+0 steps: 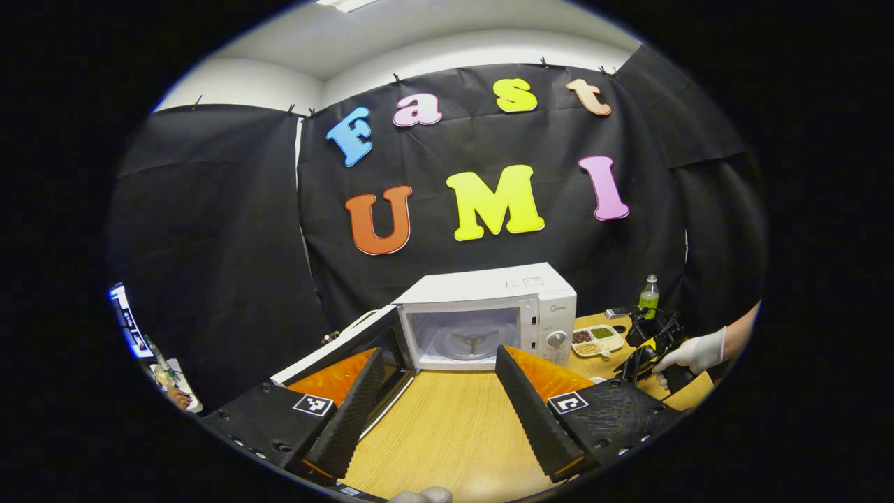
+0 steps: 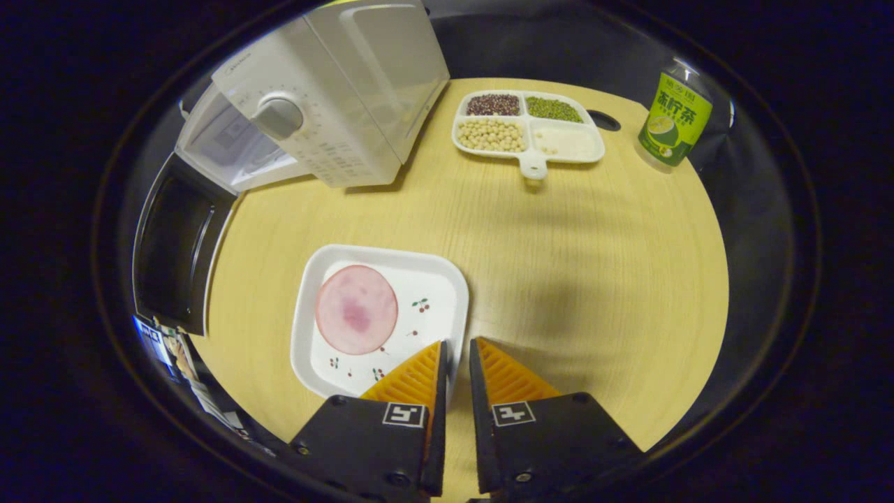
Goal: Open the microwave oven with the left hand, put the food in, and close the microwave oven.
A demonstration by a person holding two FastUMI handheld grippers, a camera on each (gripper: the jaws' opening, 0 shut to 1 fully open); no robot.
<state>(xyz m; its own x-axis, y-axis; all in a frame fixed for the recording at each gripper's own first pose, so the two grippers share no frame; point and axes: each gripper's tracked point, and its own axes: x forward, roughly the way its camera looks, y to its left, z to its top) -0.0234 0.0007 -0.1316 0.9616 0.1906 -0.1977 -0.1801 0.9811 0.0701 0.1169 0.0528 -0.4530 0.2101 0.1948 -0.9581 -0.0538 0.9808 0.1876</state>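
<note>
The white microwave (image 1: 489, 307) stands at the back of the wooden table, its door (image 1: 335, 349) swung wide to the left and the glass turntable bare inside. My left gripper (image 1: 441, 353) is open in front of the cavity, holding nothing. In the right gripper view a white square plate (image 2: 433, 293) carries a round pink slice of meat (image 2: 356, 309). My right gripper (image 2: 457, 346) is shut on the plate's near right rim. The microwave (image 2: 349, 84) and its dark open door (image 2: 178, 244) lie beyond the plate to the left. A gloved hand (image 1: 695, 351) holds the right gripper (image 1: 653, 356).
A white divided tray (image 2: 531, 164) of beans and grains lies right of the microwave. A green-labelled bottle (image 2: 674, 115) stands at the far right edge. Bare wooden table (image 2: 559, 244) stretches between plate and tray. A small hole (image 2: 604, 120) is cut in the tabletop near the bottle.
</note>
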